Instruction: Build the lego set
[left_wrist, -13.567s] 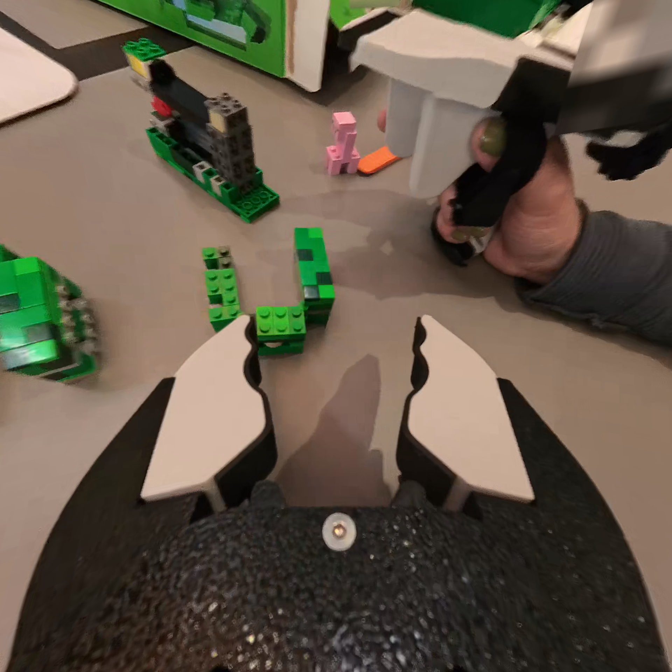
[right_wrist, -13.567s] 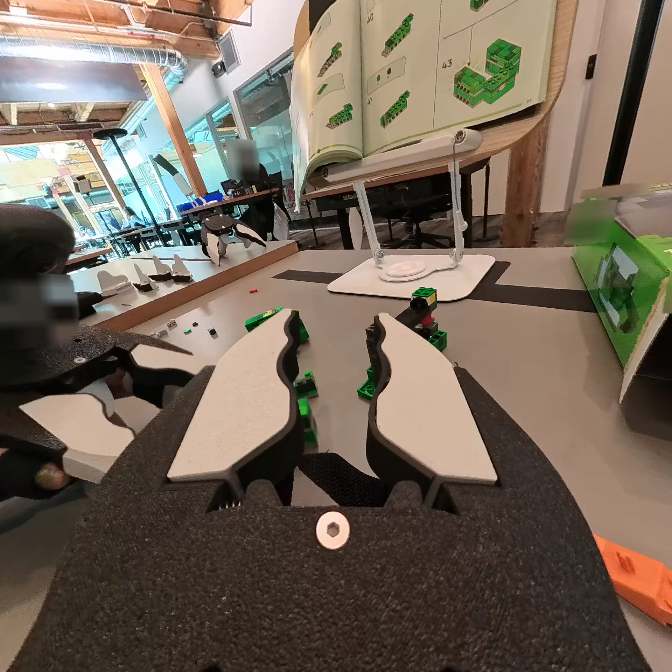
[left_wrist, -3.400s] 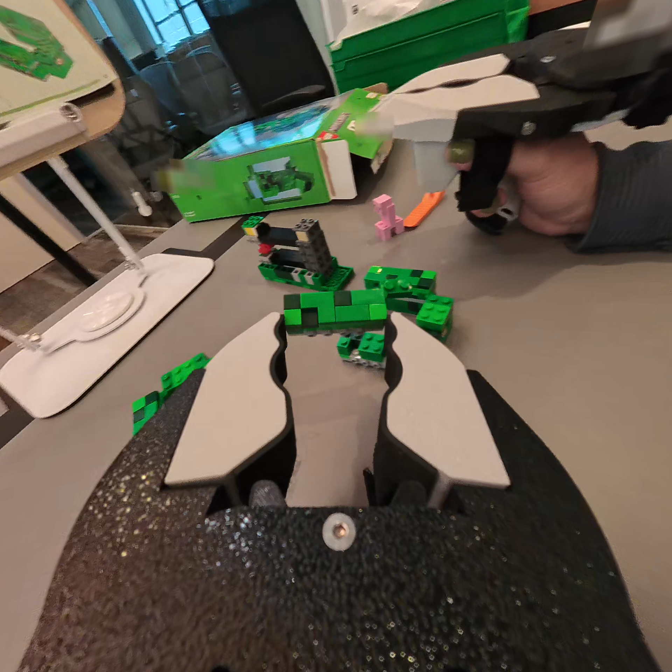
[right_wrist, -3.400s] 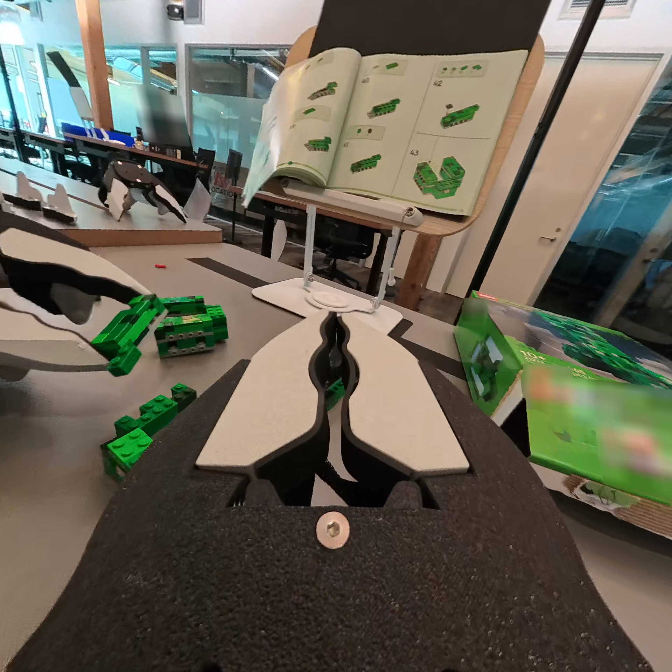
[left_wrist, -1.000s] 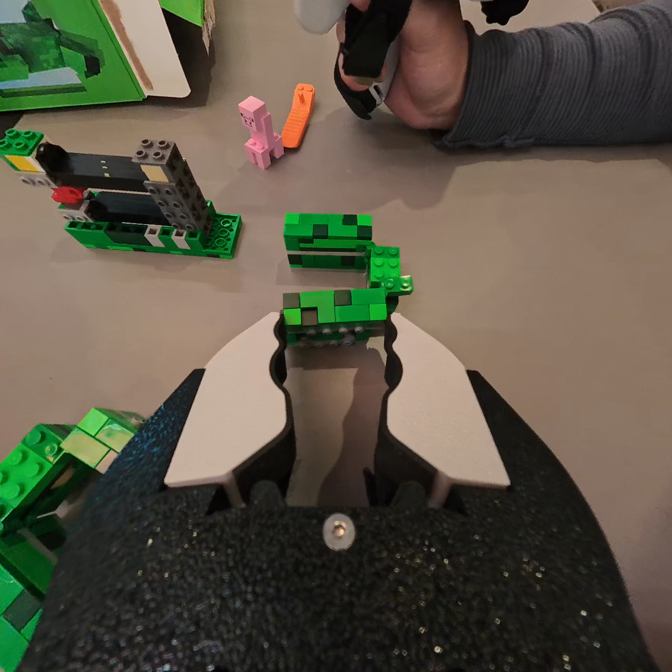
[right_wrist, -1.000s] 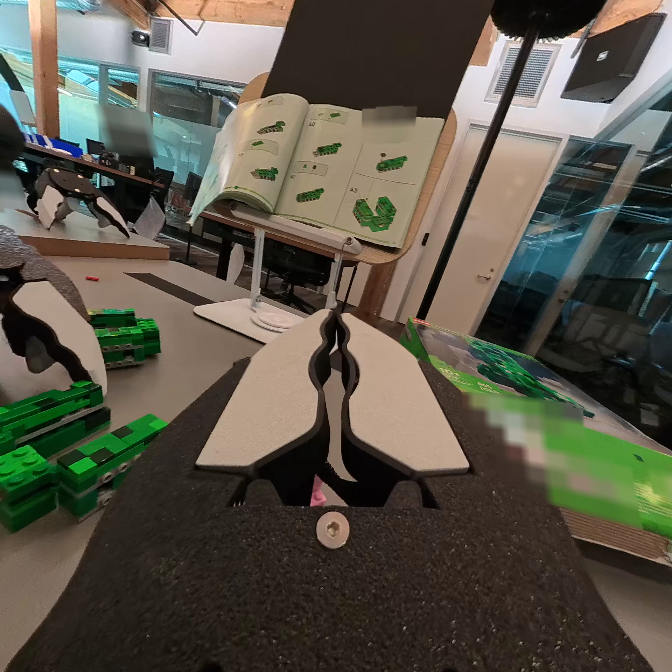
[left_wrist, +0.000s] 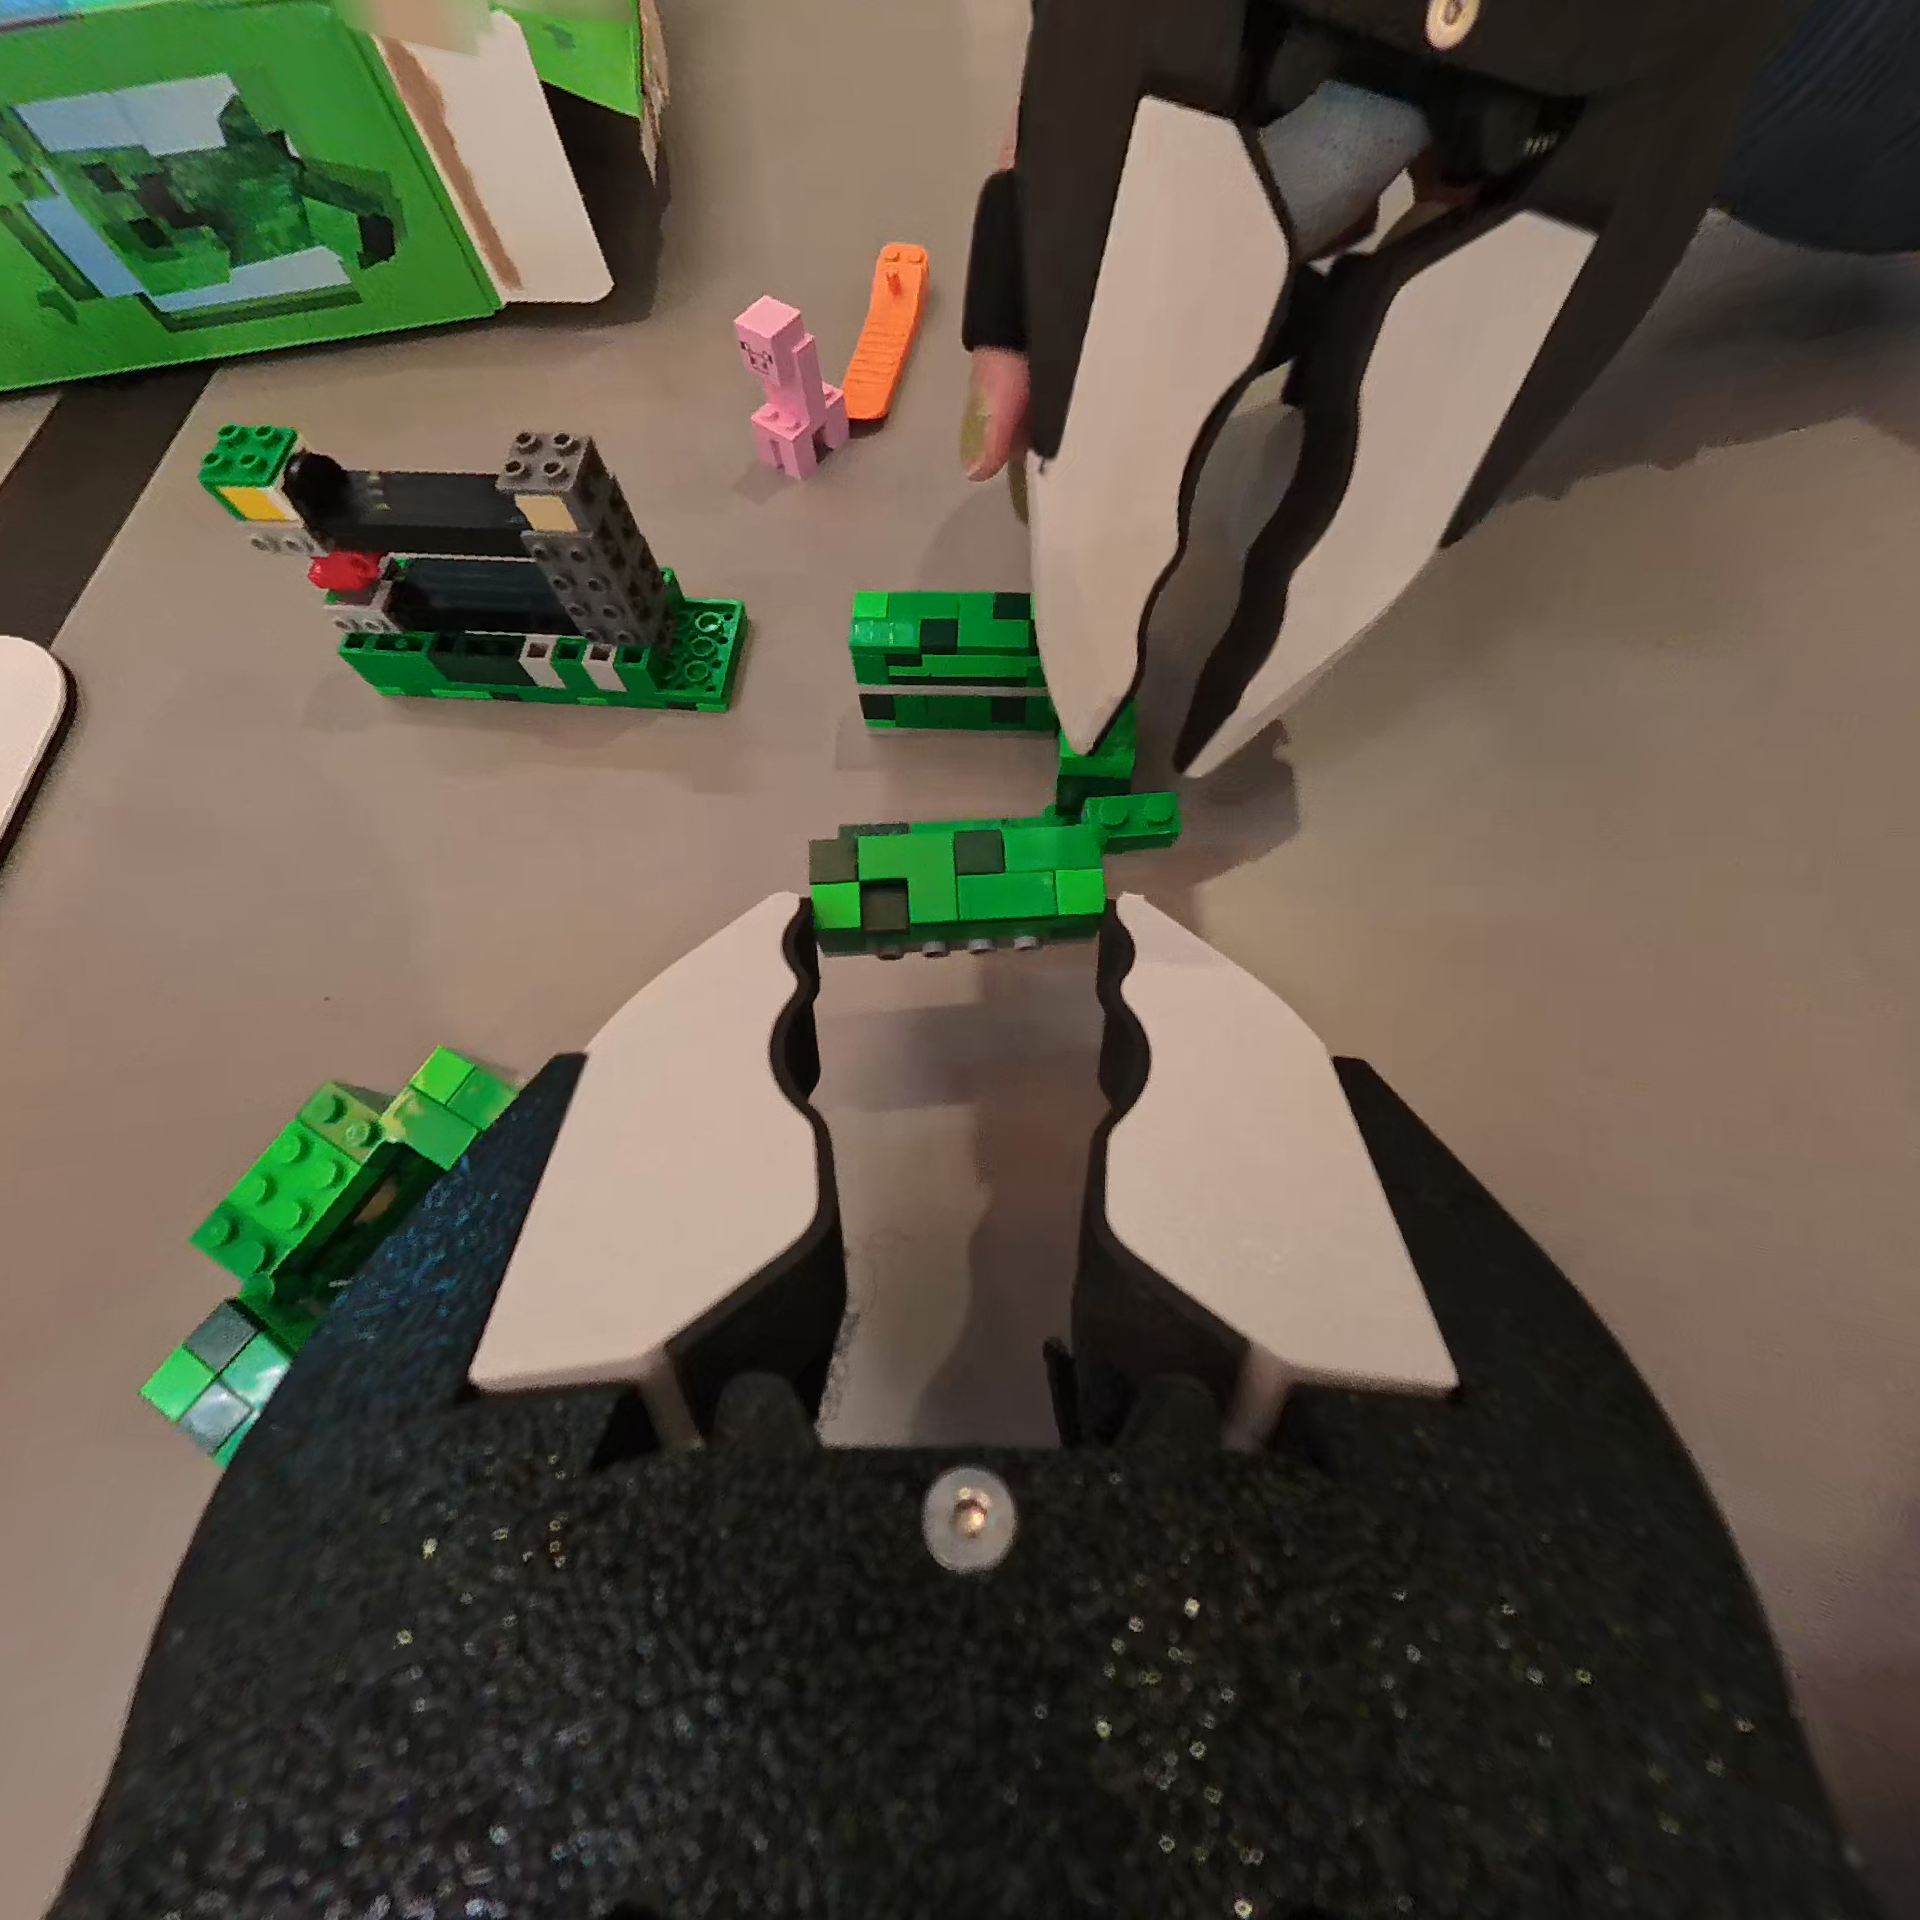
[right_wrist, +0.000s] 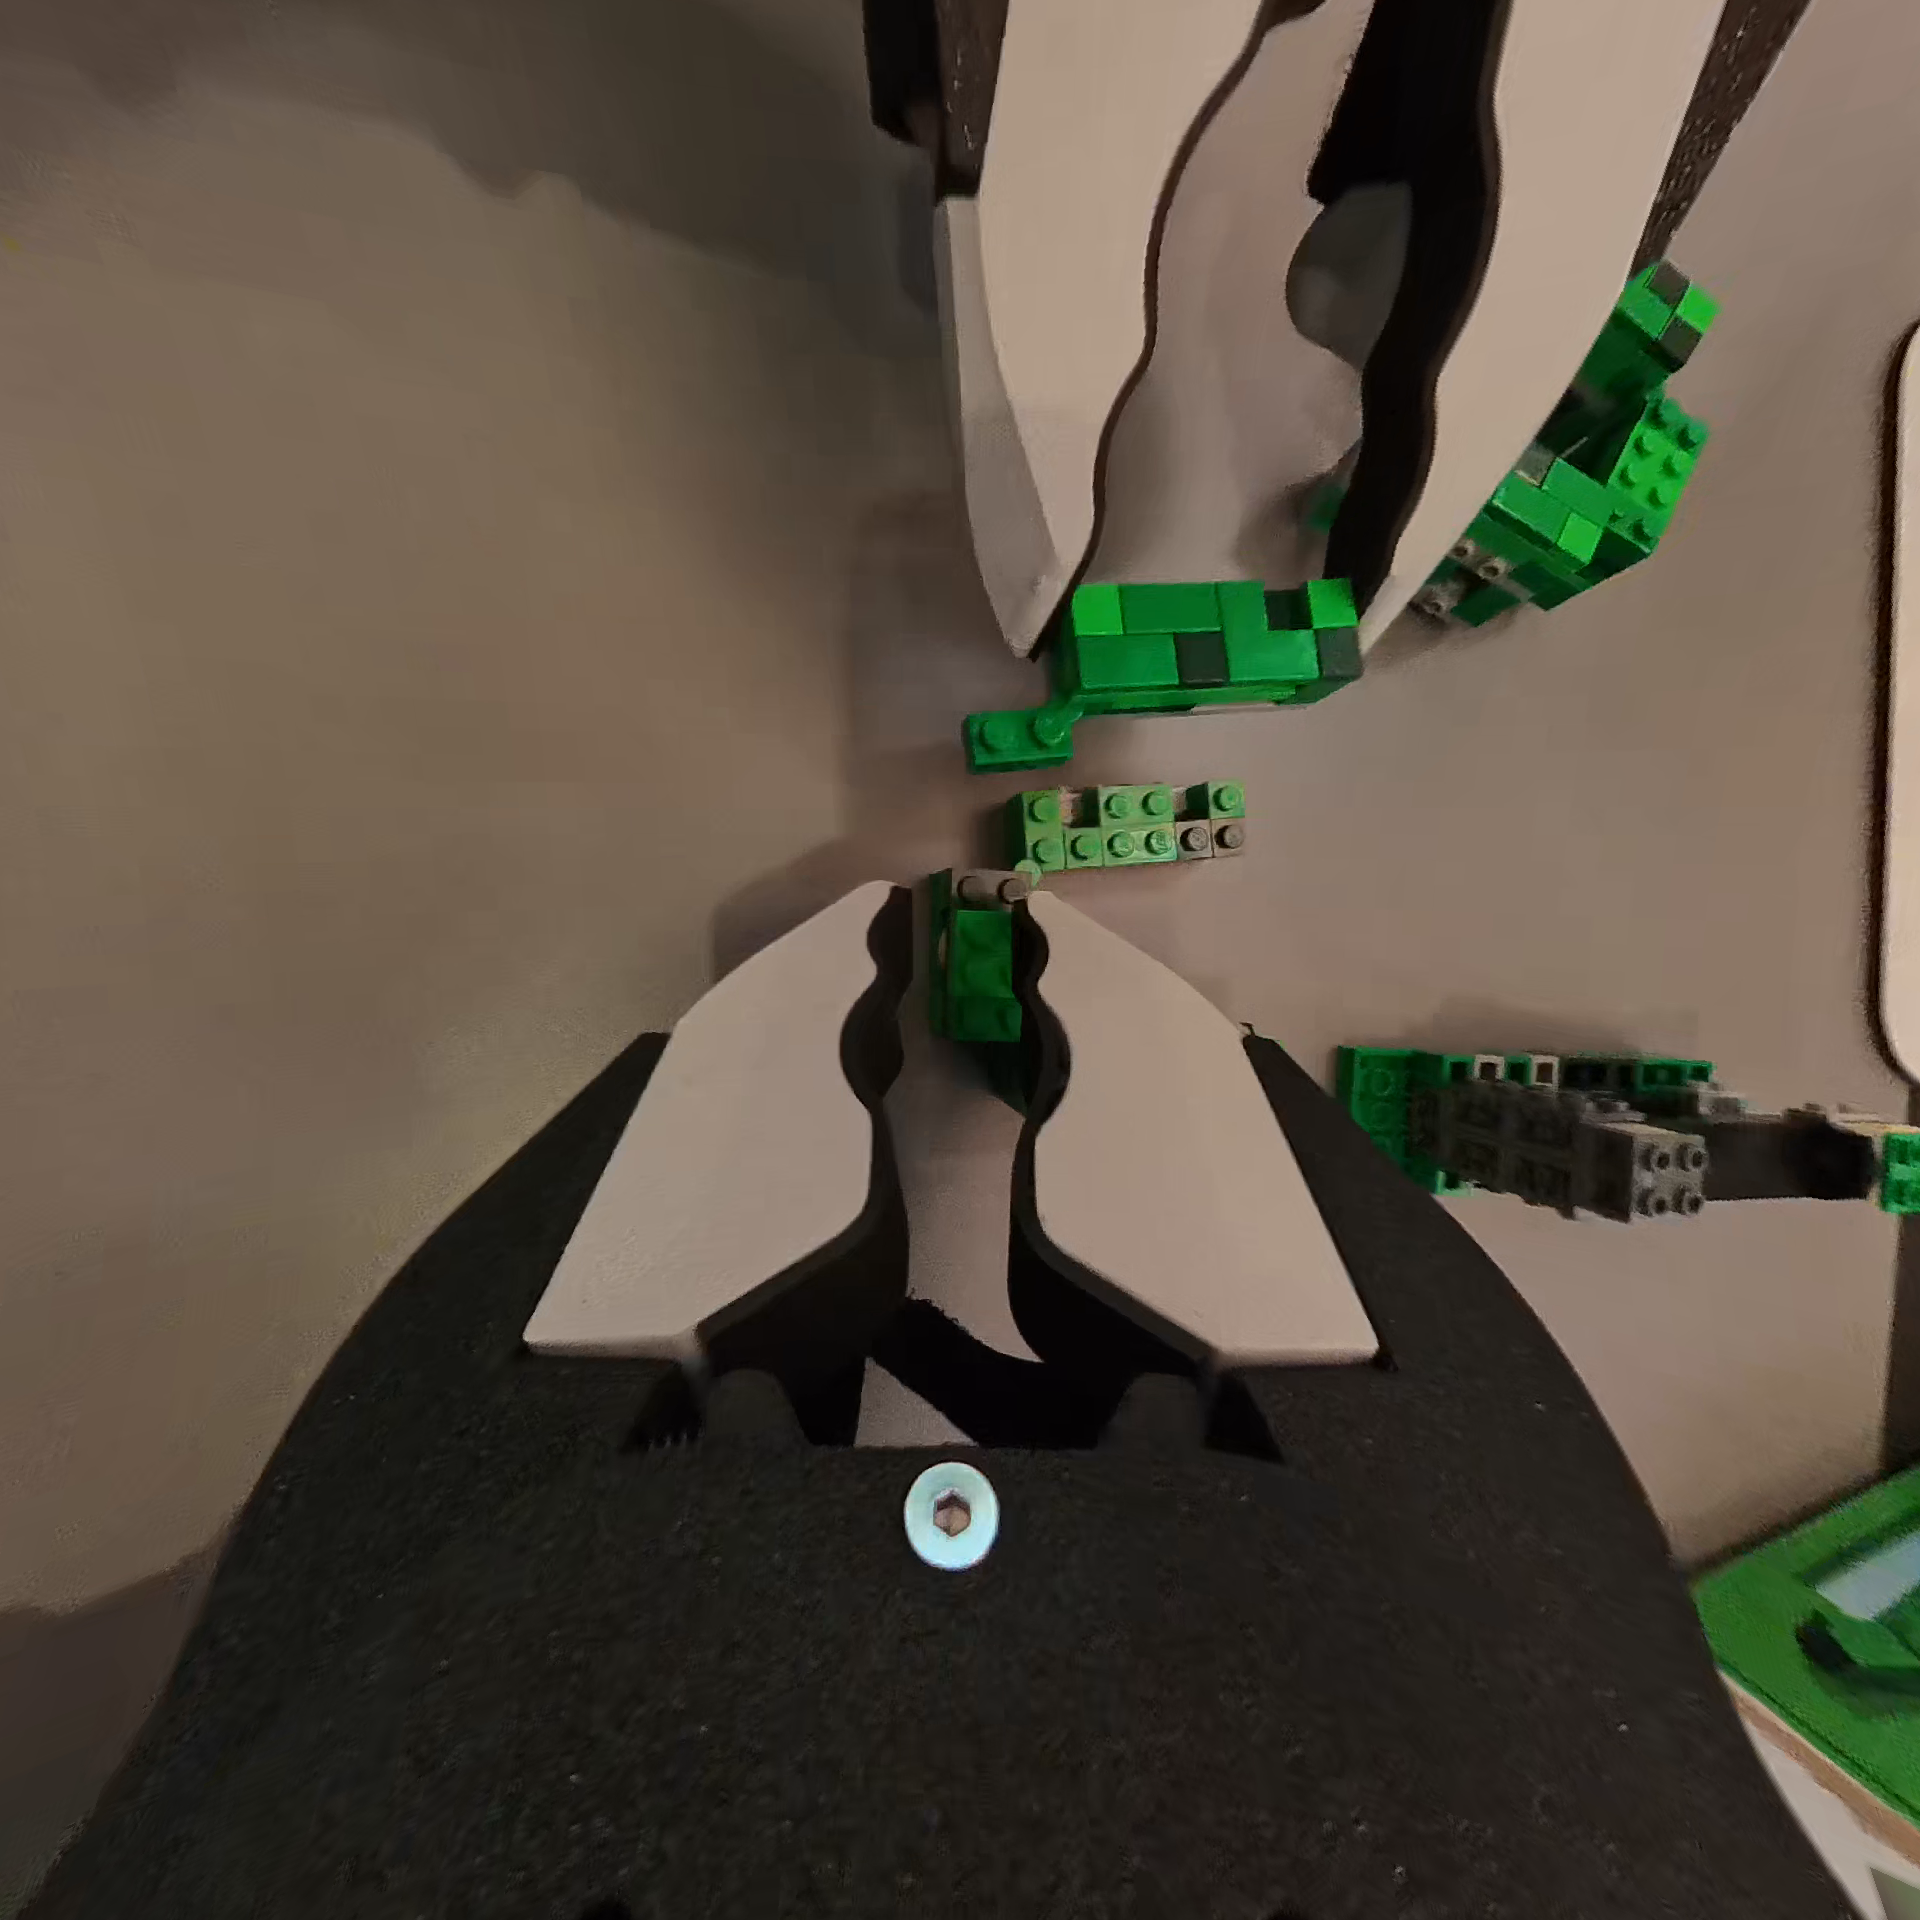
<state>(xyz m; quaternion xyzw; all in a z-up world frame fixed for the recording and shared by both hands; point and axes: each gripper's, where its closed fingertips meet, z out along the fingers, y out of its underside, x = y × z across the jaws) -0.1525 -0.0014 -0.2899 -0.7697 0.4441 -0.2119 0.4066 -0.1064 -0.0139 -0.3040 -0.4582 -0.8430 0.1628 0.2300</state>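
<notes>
My left gripper (left_wrist: 956, 914) is shut on a long green block (left_wrist: 956, 878), gripped at its two ends, low over the grey table; it also shows in the right wrist view (right_wrist: 1205, 644). A thin green plate (right_wrist: 1013, 738) sticks out of its end. My right gripper (right_wrist: 966, 904) reaches down opposite it, also showing in the left wrist view (left_wrist: 1138, 753). Its jaws stand narrowly apart, closed on a small green piece (right_wrist: 977, 977). A second green block (left_wrist: 945, 660) lies beside that piece.
A black and grey build on a green base (left_wrist: 499, 582) stands to the left. A pink pig figure (left_wrist: 784, 384) and an orange brick separator (left_wrist: 883, 332) lie behind. A green box (left_wrist: 208, 187) is at the back left, and a green cube build (left_wrist: 322, 1195) at the near left. My right fingertips sit around 6 cm from my left ones.
My right gripper has come down from facing the instruction book to the table, and its shut jaws have parted around the small green piece. My left gripper still holds the green block.
</notes>
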